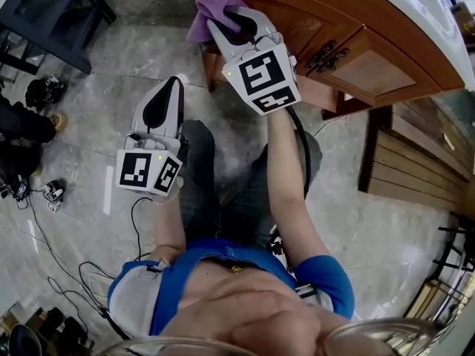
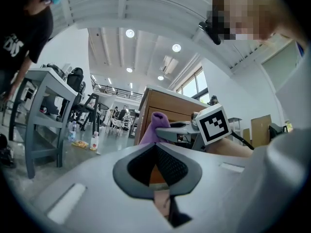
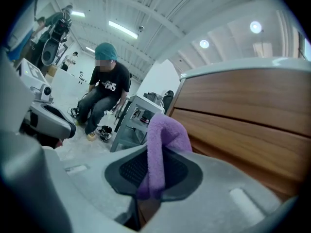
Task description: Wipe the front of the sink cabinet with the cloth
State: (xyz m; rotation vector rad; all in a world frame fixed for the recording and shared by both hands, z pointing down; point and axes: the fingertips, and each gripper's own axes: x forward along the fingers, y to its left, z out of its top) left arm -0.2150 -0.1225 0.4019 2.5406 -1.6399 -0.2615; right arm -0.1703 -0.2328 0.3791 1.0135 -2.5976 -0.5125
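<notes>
Two grippers are in play and only one is working. Our right gripper (image 1: 236,22) is clamped on the purple cloth (image 1: 211,13), with one fold pinched between the jaws and the rest bunching out past the tips. Our left gripper (image 1: 165,102) hangs low over the floor (image 1: 111,124), jaws closed on nothing, well apart from the woodwork.

The cloth sits up at the end corner of the sink cabinet (image 1: 356,65), right by the vertical edge where the front panel begins. From the right gripper view the wood runs just beside the bunch. Whether fabric is actually on the panel, we cannot tell.

To do this well, we judge the wad should meet the wood first, pressed flat enough to spread, with the hard jaw tips held off the finish. Then come long overlapping strokes along the grain, from this corner toward the dark handles (image 1: 326,54). We'd ease round the metal so the cloth doesn't snag.
</notes>
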